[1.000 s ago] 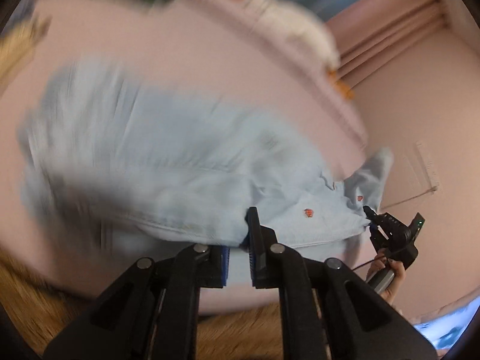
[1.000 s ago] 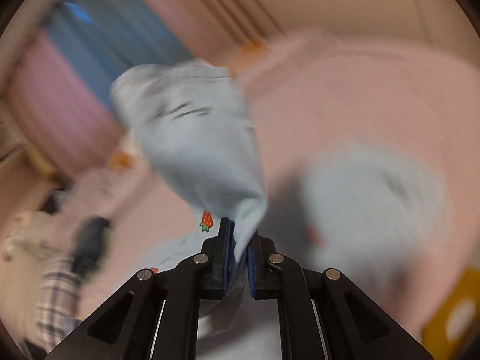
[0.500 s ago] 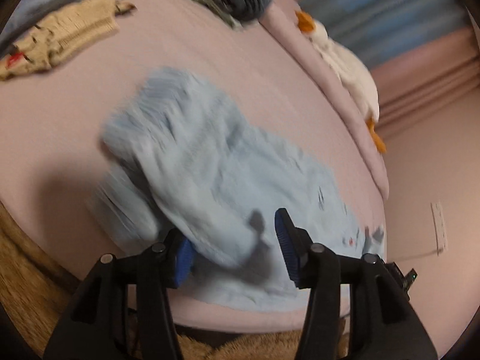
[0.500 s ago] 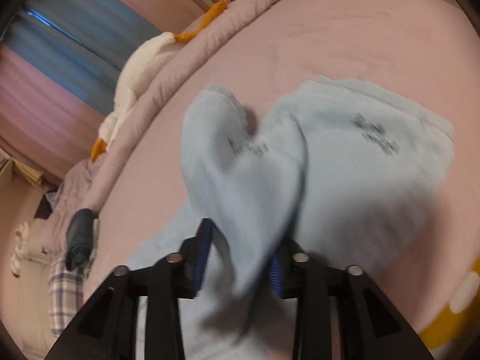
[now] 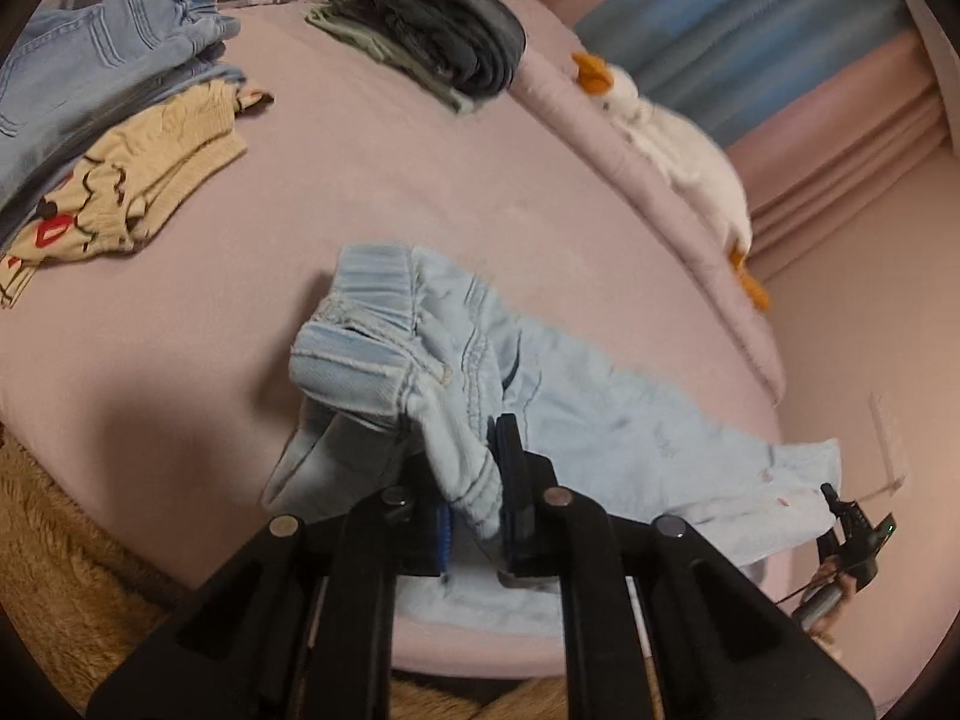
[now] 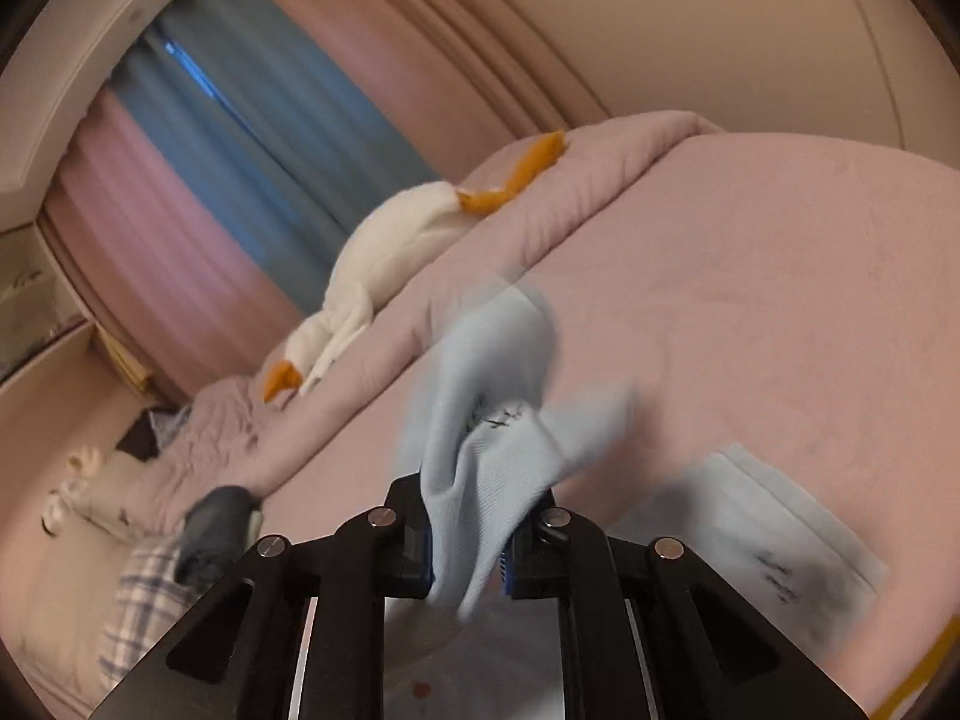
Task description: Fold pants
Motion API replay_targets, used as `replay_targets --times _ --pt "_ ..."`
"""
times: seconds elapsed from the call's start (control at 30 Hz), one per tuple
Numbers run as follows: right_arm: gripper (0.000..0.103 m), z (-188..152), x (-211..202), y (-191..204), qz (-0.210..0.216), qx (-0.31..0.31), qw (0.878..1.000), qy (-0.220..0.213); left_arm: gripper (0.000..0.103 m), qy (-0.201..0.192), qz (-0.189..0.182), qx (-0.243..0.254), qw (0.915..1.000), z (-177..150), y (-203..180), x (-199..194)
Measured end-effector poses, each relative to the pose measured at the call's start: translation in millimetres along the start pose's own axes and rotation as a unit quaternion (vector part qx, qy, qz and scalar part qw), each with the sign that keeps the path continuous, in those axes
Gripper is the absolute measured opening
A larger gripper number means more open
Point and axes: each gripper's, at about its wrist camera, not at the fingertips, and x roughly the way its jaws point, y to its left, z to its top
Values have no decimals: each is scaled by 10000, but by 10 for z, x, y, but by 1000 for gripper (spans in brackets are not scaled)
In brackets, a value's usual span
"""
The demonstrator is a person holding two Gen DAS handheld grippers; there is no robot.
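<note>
Light blue denim pants (image 5: 540,420) lie rumpled on the pink bed (image 5: 390,192). My left gripper (image 5: 471,510) is shut on a bunch of fabric near the elastic waistband (image 5: 372,276), lifting it slightly. My right gripper (image 6: 468,546) is shut on a pant leg end (image 6: 498,420), which hangs up and blurred above the bed; the other leg (image 6: 750,516) lies flat to the right. The right gripper also shows small at the far right of the left wrist view (image 5: 852,528).
Folded jeans (image 5: 90,78), a tan printed garment (image 5: 120,192) and a dark folded pile (image 5: 444,30) lie at the bed's far side. A white plush goose (image 5: 678,144) rests on the rolled duvet (image 6: 600,180). Shaggy brown rug (image 5: 60,570) below the bed edge.
Half a second ago both grippers stood open around the fabric; now both have shut on the pants again. The left holds the waistband end, the right lifts a leg end.
</note>
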Motion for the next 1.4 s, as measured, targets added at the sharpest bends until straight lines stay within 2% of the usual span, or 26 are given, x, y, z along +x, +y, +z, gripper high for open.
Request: replay_targets --times 0.1,0.17,0.2,0.27,0.33,0.47,0.57,0.67,0.8,0.87,0.9,0.93,1.03,1.13,1.23,1.3,1.37,1.4 --pt "10 -311 229 -466 -862 427 9936 591 12 405 360 231 9983 -123 1 260" --pt "11 -481 365 -756 -1238 862 9828 1068 12 423 514 361 9971 -131 -28 338" --pt "12 -533 331 -861 -956 1103 9846 958 13 405 512 399 9971 -117 -22 335" --pt "20 -555 206 -938 -625 1360 9856 788 15 424 502 341 9973 -89 8 325" --pt "33 -535 101 -944 -604 1424 9859 631 15 467 481 278 9974 -72 41 350" --pt "34 -438 -34 -836 -462 1405 9880 442 16 443 580 320 9968 -76 51 370" --pt "34 -308 -173 -829 -294 1568 9871 101 16 444 640 338 9964 -124 32 279" --pt "34 -242 -282 -840 -499 1518 9871 -124 16 432 648 320 9965 -122 13 282" --pt "33 -294 -266 -896 -796 1400 9869 21 16 421 644 291 9966 -131 16 271" --pt "22 -326 -221 -957 -1143 1404 9835 55 12 419 613 237 9970 -128 21 268" --pt "8 -304 -185 -981 -1341 1383 9812 74 11 417 620 227 9969 -129 11 257" --pt "7 -290 -195 -998 -1481 1353 9797 29 11 409 617 232 9970 -126 -9 240" --pt "7 -204 -296 -903 -1231 1198 9848 -253 11 216 464 236 9984 -99 -70 85" --pt "7 -168 -350 -755 -1585 703 9838 -460 12 286 439 368 9979 -133 -90 52" --pt "7 -233 -141 -888 -2071 706 9757 -87 13 633 707 427 9946 -250 -21 202" --pt "7 -323 -14 -1080 -2354 893 9675 249 13 621 665 399 9951 -285 15 196" --pt "6 -383 -31 -1192 -2169 926 9717 158 14 643 653 400 9950 -269 24 168" --pt "3 -382 -42 -1211 -2161 914 9720 140 14 663 661 387 9949 -268 31 172"
